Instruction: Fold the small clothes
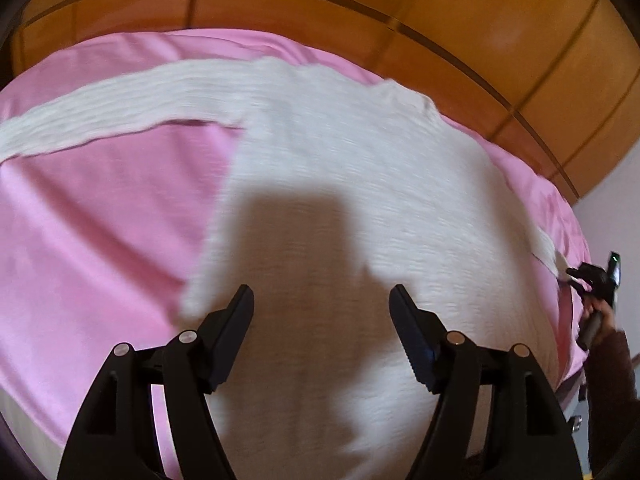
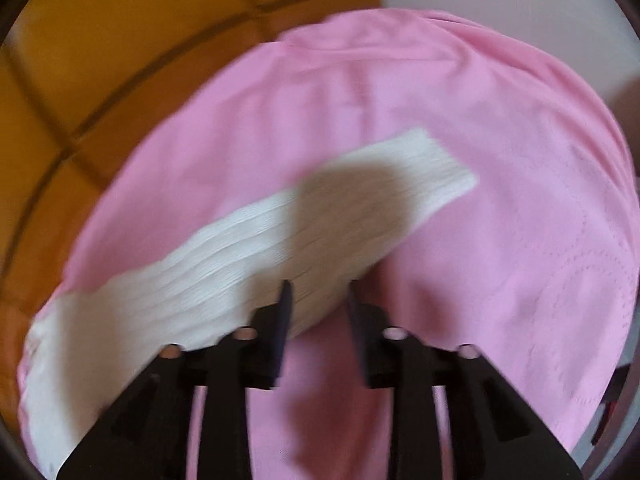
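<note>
- White ribbed sweater [image 1: 340,184] lies flat on the pink sheet [image 1: 100,220], its hem nearest, one sleeve [image 1: 120,108] stretched away to the left.
- Left gripper [image 1: 321,300] hovers over the hem, jaws spread wide, holding nothing.
- Right gripper [image 2: 319,294], jaws narrowly parted, sits at the other sleeve [image 2: 240,240]; blur hides any grip.
- Bare sheet flanks both sleeves.
- Wooden headboard [image 1: 360,0] stands beyond.
</note>
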Tool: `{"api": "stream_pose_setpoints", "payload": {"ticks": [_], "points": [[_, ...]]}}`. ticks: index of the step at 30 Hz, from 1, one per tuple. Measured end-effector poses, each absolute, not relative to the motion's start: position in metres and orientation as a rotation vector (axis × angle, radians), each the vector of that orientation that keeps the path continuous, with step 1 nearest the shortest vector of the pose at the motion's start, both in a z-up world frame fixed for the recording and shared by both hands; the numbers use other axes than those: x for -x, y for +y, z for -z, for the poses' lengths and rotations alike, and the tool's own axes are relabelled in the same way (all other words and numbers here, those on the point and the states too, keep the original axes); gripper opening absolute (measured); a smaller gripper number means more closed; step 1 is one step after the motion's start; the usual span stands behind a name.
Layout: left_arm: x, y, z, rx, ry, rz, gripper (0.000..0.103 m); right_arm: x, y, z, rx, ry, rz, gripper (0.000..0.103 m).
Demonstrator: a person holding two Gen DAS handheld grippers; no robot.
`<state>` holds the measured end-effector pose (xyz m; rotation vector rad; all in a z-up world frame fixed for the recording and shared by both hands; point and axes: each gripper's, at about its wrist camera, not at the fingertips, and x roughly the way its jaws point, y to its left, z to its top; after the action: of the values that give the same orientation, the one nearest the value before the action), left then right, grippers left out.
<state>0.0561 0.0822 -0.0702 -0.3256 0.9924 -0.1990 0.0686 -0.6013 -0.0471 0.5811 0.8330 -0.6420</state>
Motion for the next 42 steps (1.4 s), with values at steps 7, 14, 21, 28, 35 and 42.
{"api": "stream_pose_setpoints", "payload": {"ticks": [7, 14, 21, 28, 35, 42], "points": [[-0.034, 0.130, 0.081, 0.380, 0.995, 0.102, 0.071, -0.049, -0.478, 0.044, -0.620, 0.933, 0.139, 0.062], [-0.002, 0.155, 0.097, 0.426, 1.012, 0.100, 0.069, -0.013, -0.366, 0.077, -0.554, 1.100, -0.091, 0.062], [0.007, 0.149, 0.104, 0.438, 1.028, 0.228, 0.036, 0.009, -0.341, 0.081, -0.495, 1.148, -0.110, 0.022], [0.021, 0.148, 0.086, 0.404, 1.009, 0.295, 0.004, 0.020, -0.344, 0.049, -0.420, 1.083, -0.144, 0.009], [0.027, 0.149, 0.096, 0.357, 1.088, 0.252, 0.006, 0.031, -0.354, 0.073, -0.354, 1.177, -0.116, 0.009], [0.003, 0.142, 0.048, 0.301, 0.905, 0.172, 0.050, 0.021, -0.370, 0.070, -0.401, 1.141, -0.107, 0.045]]}}
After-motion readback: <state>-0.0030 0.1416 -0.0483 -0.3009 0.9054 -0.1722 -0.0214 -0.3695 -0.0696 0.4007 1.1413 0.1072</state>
